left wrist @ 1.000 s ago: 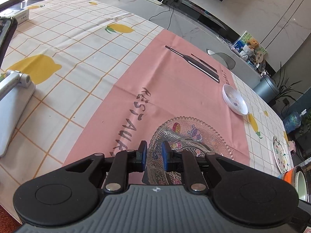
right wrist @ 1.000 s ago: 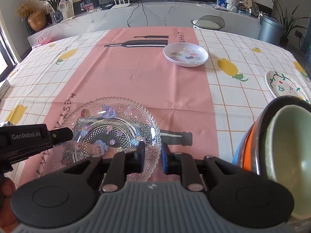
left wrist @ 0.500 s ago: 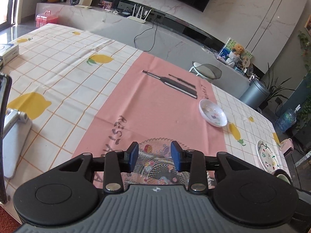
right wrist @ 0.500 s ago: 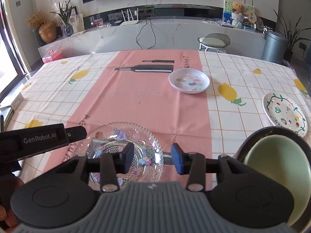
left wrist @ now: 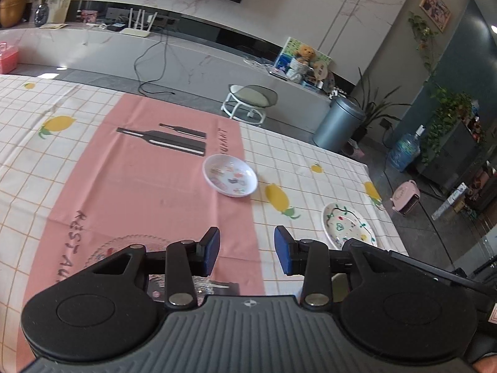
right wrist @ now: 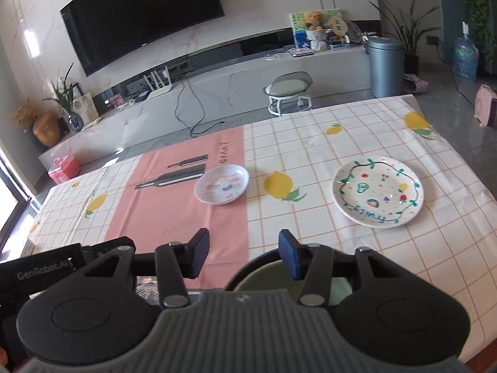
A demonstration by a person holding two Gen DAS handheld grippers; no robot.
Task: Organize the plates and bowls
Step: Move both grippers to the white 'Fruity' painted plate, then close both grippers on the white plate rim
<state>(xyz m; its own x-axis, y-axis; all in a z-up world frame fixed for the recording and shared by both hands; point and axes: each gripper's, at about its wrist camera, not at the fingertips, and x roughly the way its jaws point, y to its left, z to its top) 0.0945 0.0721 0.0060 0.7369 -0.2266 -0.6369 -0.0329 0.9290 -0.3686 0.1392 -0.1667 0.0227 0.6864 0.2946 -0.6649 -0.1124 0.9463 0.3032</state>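
Observation:
My left gripper (left wrist: 247, 250) hangs open above the table with nothing between its pads. Below it, the clear glass plate (left wrist: 124, 248) lies on the pink runner, mostly hidden by the fingers. My right gripper (right wrist: 243, 250) is empty too, its jaws opening above a stack of bowls (right wrist: 261, 279) with a pale green one on top. A small white dish (left wrist: 230, 178) (right wrist: 222, 185) sits at the runner's edge. A white plate painted with green vines (left wrist: 346, 225) (right wrist: 377, 191) lies further right. The left gripper's body (right wrist: 46, 273) shows at the right wrist view's left edge.
A lemon-check tablecloth (right wrist: 310, 143) with a pink runner covers the table. Its right edge (right wrist: 475, 186) drops off just past the painted plate. Beyond the far edge stand a stool (right wrist: 289, 91), a grey bin (right wrist: 385, 65) and a long TV bench.
Both grippers were shut on the glass plate's rim and have opened off it. Both have risen and swung right; the plate stays on the runner.

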